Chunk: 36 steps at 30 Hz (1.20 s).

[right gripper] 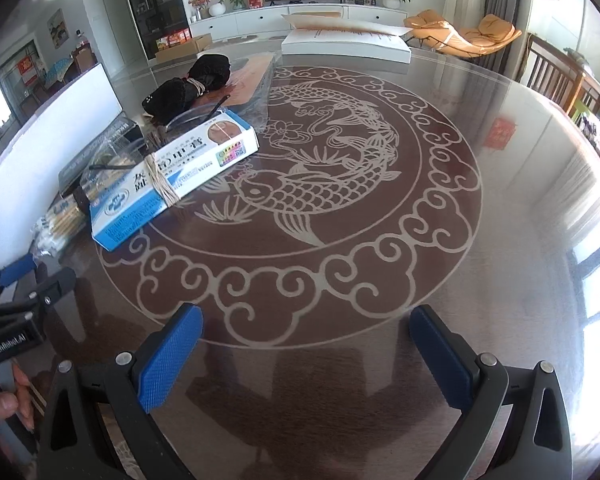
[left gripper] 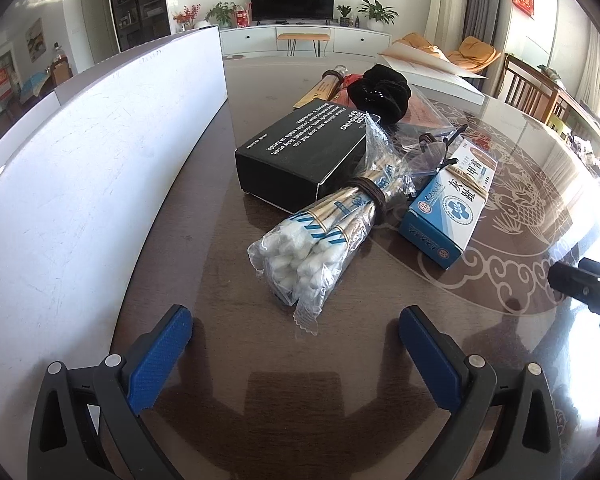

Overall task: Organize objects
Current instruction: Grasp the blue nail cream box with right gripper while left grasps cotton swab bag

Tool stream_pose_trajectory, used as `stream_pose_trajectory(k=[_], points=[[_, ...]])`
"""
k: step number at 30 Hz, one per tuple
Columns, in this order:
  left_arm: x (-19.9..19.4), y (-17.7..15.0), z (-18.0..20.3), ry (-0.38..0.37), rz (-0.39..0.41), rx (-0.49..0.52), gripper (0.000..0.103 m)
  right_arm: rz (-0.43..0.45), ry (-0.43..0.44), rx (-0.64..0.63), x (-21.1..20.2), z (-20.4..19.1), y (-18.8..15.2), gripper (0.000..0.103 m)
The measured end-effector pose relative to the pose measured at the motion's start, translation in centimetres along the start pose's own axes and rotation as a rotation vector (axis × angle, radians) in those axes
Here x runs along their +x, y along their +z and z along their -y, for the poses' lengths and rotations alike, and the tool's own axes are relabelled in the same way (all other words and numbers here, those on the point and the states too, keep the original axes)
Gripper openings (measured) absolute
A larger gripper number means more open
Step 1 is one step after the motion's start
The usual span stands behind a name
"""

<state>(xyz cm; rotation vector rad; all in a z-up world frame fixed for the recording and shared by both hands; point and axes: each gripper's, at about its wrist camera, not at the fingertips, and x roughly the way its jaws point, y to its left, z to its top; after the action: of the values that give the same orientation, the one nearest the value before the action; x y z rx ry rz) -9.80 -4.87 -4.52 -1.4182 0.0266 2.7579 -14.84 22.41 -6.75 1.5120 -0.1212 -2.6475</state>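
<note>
From the left wrist, the left gripper hangs released, jaws wide apart and empty, just short of a bag of cotton swabs lying on the table. Behind the bag sits a black box, with a blue and white box to its right and a white bin along the left.

From the right wrist, the right gripper is likewise spread and holding nothing (over the fish pattern). The blue and white box lies well ahead to the left.
</note>
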Motion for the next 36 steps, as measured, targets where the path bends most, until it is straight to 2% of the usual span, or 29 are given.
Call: stream_pose_trajectory(k=[2,5,6,7,9,10,13,16,18,21,24,25,28,29,30,31,33,34,36], points=[[0.0,0.0,0.0,0.0,0.0,0.0,0.103,0.025,0.071,0.082,0.0,-1.1,2.6,0.103],[0.0,0.0,0.0,0.0,0.0,0.0,0.103,-0.006,0.072,0.083,2.5,-4.7,6.0,0.101],[0.0,0.0,0.0,-0.001,0.0,-0.001,0.103,-0.038,0.092,0.073,3.6,-6.0,6.7,0.095],[0.0,0.1,-0.1,-0.003,0.001,-0.002,0.103,-0.068,0.095,0.059,4.5,-7.1,7.0,0.093],[0.0,0.0,-0.1,-0.003,0.0,-0.002,0.103,-0.032,0.073,0.011,4.5,-8.7,7.2,0.087],[0.0,0.0,-0.2,-0.003,0.0,-0.002,0.103,-0.029,0.088,-0.001,4.3,-9.0,7.1,0.082],[0.0,-0.1,-0.1,-0.002,0.0,-0.002,0.103,-0.033,0.123,-0.031,3.3,-8.4,6.1,0.076],[-0.1,-0.2,-0.1,-0.002,0.0,-0.002,0.103,-0.054,0.138,-0.058,1.7,-6.4,4.5,0.075],[-0.1,-0.2,-0.1,-0.002,0.0,-0.002,0.103,-0.08,0.094,-0.066,0.8,-5.5,3.6,0.075],[-0.1,-0.2,-0.1,-0.002,0.001,-0.002,0.103,-0.069,0.171,0.016,0.9,-4.3,4.3,0.079],[-0.1,-0.2,-0.1,-0.002,0.001,-0.002,0.103,-0.089,0.192,0.047,2.8,-6.2,6.2,0.09],[-0.2,-0.2,-0.1,-0.003,0.001,-0.001,0.103,-0.117,0.165,0.034,3.9,-7.2,6.5,0.095],[-0.2,-0.3,0.1,-0.001,0.001,-0.001,0.103,-0.106,0.088,-0.046,4.9,-9.8,7.0,0.098],[-0.3,-0.4,0.2,-0.002,0.0,0.001,0.103,-0.092,0.074,-0.072,4.8,-10.1,6.7,0.095],[-0.4,-0.5,0.2,-0.006,-0.011,0.008,0.103,-0.072,0.072,-0.092,4.5,-10.0,6.3,0.084],[-0.4,-0.4,0.3,-0.014,-0.034,0.022,0.103,-0.05,0.051,-0.121,4.0,-9.8,5.8,0.067],[-0.6,-0.3,0.1,-0.008,-0.057,0.014,0.103,-0.029,0.036,-0.159,3.0,-8.6,4.7,0.052],[-1.1,-0.1,0.0,-0.015,-0.03,0.008,0.103,-0.021,0.035,-0.167,2.5,-7.6,4.0,0.047],[-2.2,0.9,0.0,-0.029,0.043,0.003,0.103,-0.011,0.024,-0.187,1.3,-5.7,2.5,0.045]])
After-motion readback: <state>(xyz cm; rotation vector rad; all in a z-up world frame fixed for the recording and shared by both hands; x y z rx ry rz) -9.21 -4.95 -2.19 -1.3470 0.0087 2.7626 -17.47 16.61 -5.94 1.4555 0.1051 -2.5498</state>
